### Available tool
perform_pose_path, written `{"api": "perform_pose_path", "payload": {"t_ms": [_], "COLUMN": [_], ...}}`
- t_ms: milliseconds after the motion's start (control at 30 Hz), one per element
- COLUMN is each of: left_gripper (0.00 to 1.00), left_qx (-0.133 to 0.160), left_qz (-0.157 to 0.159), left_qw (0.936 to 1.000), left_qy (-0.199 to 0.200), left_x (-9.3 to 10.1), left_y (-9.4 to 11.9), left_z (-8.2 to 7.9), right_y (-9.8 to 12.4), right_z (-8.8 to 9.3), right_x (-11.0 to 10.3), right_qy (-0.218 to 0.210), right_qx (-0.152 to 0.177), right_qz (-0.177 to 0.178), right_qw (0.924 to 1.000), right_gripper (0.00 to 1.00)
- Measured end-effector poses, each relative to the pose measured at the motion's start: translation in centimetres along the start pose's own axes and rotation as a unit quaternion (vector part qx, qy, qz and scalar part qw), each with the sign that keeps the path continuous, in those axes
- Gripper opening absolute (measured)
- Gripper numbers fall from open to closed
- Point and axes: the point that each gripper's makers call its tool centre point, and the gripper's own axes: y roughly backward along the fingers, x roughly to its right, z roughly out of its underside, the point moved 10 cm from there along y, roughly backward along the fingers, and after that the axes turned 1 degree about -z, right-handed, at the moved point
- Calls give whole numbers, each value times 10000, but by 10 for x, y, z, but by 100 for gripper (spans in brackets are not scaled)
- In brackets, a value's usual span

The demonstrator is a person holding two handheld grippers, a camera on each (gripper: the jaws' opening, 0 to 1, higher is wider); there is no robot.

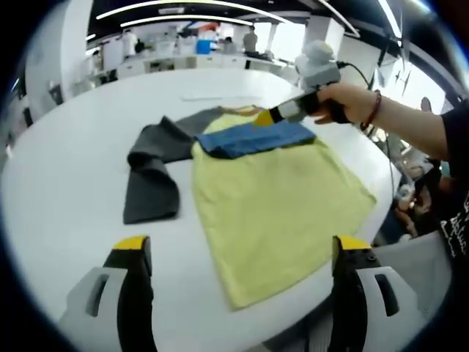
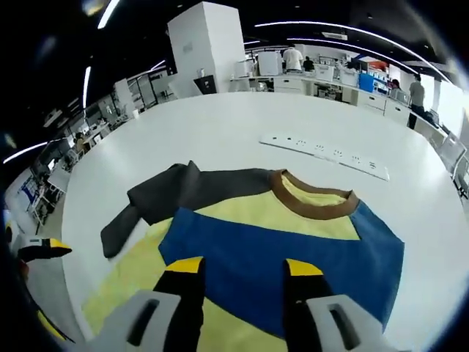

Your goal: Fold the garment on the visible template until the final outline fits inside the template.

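Shirt (image 1: 271, 213) lies flat on the white desk (image 1: 66, 183), yellow body toward the near edge, hem close to the desk rim. Blue sleeve (image 2: 293, 257) is folded across the chest; grey sleeve (image 1: 150, 176) is spread out to the side, bent at the elbow. Brown collar (image 2: 315, 198) faces the far side, with a power strip (image 2: 322, 154) well beyond it. No template outline can be made out under the cloth.

Left gripper (image 1: 242, 253): fingers wide apart, empty, hovering above the hem end. Right gripper (image 2: 238, 268): fingers narrowed over the blue sleeve; whether they pinch the cloth, cannot tell. It reaches in at the collar end in the left gripper view.

Handling, as judged: light knit, limp, no stiffness; will drape and drag if lifted by one point. Grey sleeve looks like the next fold. Best hold is at its cuff or outer edge, pinching a single layer, lifted low and laid across the chest.
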Motion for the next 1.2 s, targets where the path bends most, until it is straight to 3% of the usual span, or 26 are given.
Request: {"api": "perform_pose_path", "payload": {"t_ms": [633,867,1200], "left_gripper": [99,98,98], "left_qx": [-40,-65,-58], "left_qz": [-89,-105,-88], "left_qw": [9999,9998,9998], "left_qy": [132,171,147], "left_x": [-8,-8,-7], "left_y": [4,3,2], "left_z": [8,9,7], "right_y": [-41,-45,-44], "right_z": [4,5,6], "right_x": [-39,-55,-54], "right_qy": [155,299,350], "right_qx": [84,65,-31], "right_qz": [-429,-690,-678], "right_qw": [9989,9971,9971], "right_gripper": [42,46,49]}}
